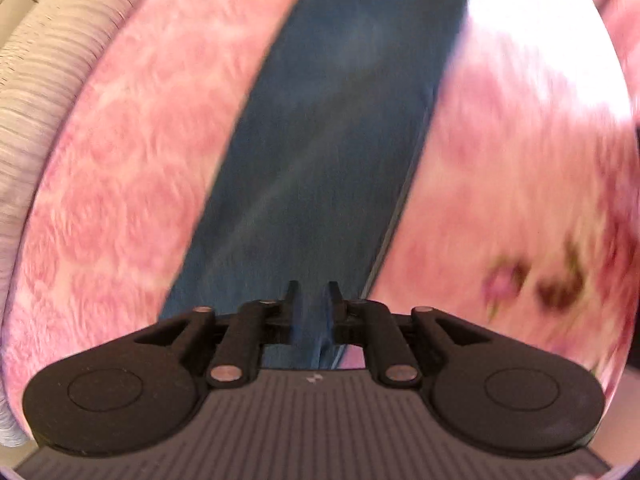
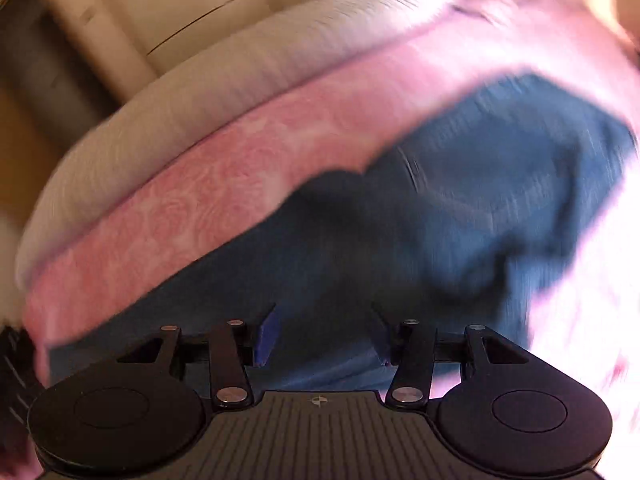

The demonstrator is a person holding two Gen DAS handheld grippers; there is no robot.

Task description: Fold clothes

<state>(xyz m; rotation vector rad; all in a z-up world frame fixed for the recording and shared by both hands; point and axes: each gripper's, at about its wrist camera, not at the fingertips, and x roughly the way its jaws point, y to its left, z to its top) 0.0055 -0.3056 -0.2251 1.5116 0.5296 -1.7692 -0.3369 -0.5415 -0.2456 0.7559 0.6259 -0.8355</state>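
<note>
A pair of blue jeans [image 1: 320, 140] lies on a pink rose-patterned blanket [image 1: 120, 180]. One leg runs as a long flat strip away from my left gripper [image 1: 313, 292]. That gripper hangs just above the leg's near end, its jaws a narrow gap apart. Denim shows through the gap and nothing looks pinched. In the right wrist view the jeans [image 2: 480, 200] are bunched and creased at their wider part. My right gripper [image 2: 324, 328] stands open over this denim, and its blue pads [image 2: 266, 336] touch no cloth. Both views are blurred.
A grey-white ribbed mattress edge [image 1: 44, 60] borders the pink blanket [image 2: 200, 200] on the left. Beyond the edge [image 2: 180, 92] are pale floor tiles [image 2: 180, 4] and a dark object at far left. A flower print [image 1: 552, 280] marks the blanket to the right.
</note>
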